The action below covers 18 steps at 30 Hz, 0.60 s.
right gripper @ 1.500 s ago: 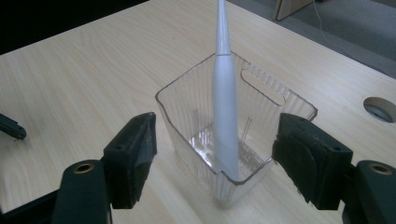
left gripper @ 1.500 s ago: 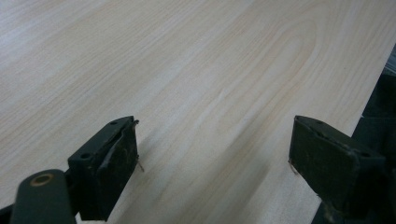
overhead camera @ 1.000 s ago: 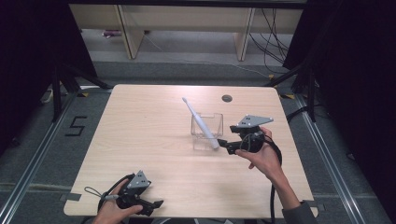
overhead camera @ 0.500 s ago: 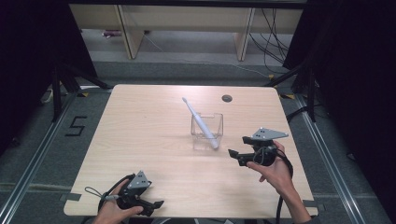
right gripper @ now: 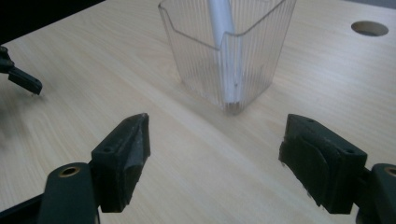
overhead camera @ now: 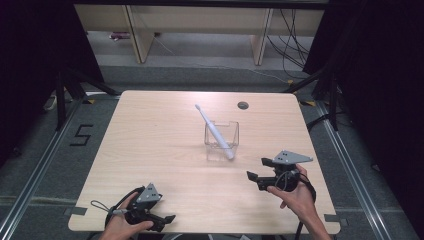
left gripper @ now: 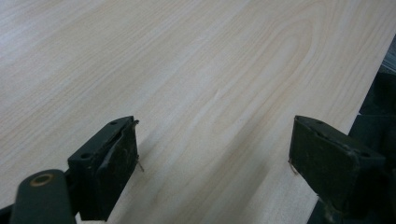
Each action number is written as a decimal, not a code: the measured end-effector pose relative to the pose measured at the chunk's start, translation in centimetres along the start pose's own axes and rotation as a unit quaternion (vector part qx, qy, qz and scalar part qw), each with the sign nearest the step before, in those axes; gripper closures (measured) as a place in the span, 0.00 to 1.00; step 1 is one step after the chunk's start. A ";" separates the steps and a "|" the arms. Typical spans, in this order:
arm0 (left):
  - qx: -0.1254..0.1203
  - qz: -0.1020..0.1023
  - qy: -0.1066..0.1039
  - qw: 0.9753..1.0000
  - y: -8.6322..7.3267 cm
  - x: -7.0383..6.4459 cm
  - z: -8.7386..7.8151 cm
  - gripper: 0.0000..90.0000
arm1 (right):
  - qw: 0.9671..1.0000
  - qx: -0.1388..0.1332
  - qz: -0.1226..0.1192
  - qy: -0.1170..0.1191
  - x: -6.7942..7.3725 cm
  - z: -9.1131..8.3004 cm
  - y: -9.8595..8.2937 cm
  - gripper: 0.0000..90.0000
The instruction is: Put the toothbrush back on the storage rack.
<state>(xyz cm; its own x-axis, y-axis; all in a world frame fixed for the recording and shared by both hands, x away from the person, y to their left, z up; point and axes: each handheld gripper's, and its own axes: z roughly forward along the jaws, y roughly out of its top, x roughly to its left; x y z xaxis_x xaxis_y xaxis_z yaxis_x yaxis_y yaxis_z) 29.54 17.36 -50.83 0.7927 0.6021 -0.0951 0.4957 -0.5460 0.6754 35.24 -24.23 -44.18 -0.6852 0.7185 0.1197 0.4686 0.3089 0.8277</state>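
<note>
Toothbrush (overhead camera: 215,131) leaning in clear cup (overhead camera: 221,141), near right tool (overhead camera: 259,173), jaws spread, empty, left tool (overhead camera: 165,220) likewise.

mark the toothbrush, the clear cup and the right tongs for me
white plastic toothbrush (overhead camera: 213,128), high view, on the mid handle above the cup rim
clear ribbed plastic cup (right gripper: 261,70), right gripper view, on its right wall
right tongs (overhead camera: 259,172), high view, midway between the black fingertips

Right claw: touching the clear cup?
Apart. The right gripper view shows bare table between the open right claw and the clear cup.
</note>
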 end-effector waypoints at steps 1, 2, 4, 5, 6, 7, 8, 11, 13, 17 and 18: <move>0.000 0.000 0.000 1.000 0.0 0.0 0.0 0.16 | 1.000 0.000 0.000 0.000 0.0 0.0 0.0 0.27; 0.001 0.001 0.000 1.000 0.0 0.0 0.0 0.16 | 1.000 0.001 -0.006 -0.004 -0.1 0.0 -0.2 0.27; 0.000 0.000 -0.001 1.000 0.0 0.1 0.0 0.16 | 1.000 0.010 0.008 -0.002 0.1 -0.1 -1.0 0.27; 0.000 0.000 -0.001 1.000 0.0 0.1 0.0 0.16 | 1.000 0.010 0.008 -0.002 0.1 -0.1 -1.0 0.27; 0.001 0.000 -0.001 1.000 0.0 0.1 0.0 0.16 | 1.000 0.012 0.003 -0.012 0.1 -0.3 -1.5 0.27; -0.001 -0.002 -0.002 1.000 0.0 0.0 0.0 0.16 | 1.000 0.012 0.003 -0.012 0.1 -0.3 -1.5 0.27; 0.001 0.000 -0.001 1.000 0.0 0.0 0.0 0.16 | 1.000 0.009 -0.005 -0.015 -0.1 -0.5 -1.8 0.27; 0.000 -0.001 -0.002 1.000 0.0 0.1 0.0 0.16 | 1.000 0.005 0.009 -0.009 0.2 -0.6 -2.2 0.27; 0.000 -0.001 -0.002 1.000 0.0 0.1 0.0 0.16 | 1.000 0.016 0.000 -0.019 0.2 -0.9 -2.4 0.27; 0.000 0.000 -0.001 1.000 0.0 0.1 0.0 0.16 | 1.000 0.019 0.000 -0.016 0.5 -1.0 -3.0 0.26; -0.001 0.001 -0.004 1.000 -0.1 0.1 0.0 0.16 | 1.000 0.020 -0.014 -0.017 0.4 -1.0 -3.1 0.26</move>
<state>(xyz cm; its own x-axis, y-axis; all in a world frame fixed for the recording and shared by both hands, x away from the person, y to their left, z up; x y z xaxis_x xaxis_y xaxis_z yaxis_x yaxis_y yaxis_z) 29.58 17.48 -50.85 0.7966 0.5961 -0.1007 0.4939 -0.5455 0.6771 32.96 -25.49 -46.18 -0.6791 0.7300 0.0776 0.4721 0.3533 0.8077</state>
